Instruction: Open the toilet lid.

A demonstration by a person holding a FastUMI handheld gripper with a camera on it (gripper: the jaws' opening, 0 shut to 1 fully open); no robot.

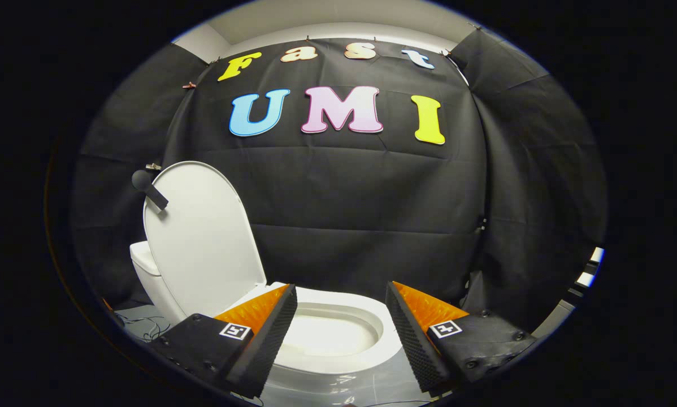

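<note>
The toilet lid stands raised beyond and left of the wide-open, empty claw, so opening looks done and only withdrawal seems called for.

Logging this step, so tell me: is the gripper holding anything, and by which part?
Nothing is held. The gripper is open, its fingers apart over the toilet bowl.

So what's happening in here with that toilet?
A person is holding a two-finger claw aimed at a white ceramic toilet. The toilet's white oval plastic lid already stands raised, leaning back toward the tank. The claw's fingers are spread open, holding nothing, with the bowl opening between and just beyond them.
</note>
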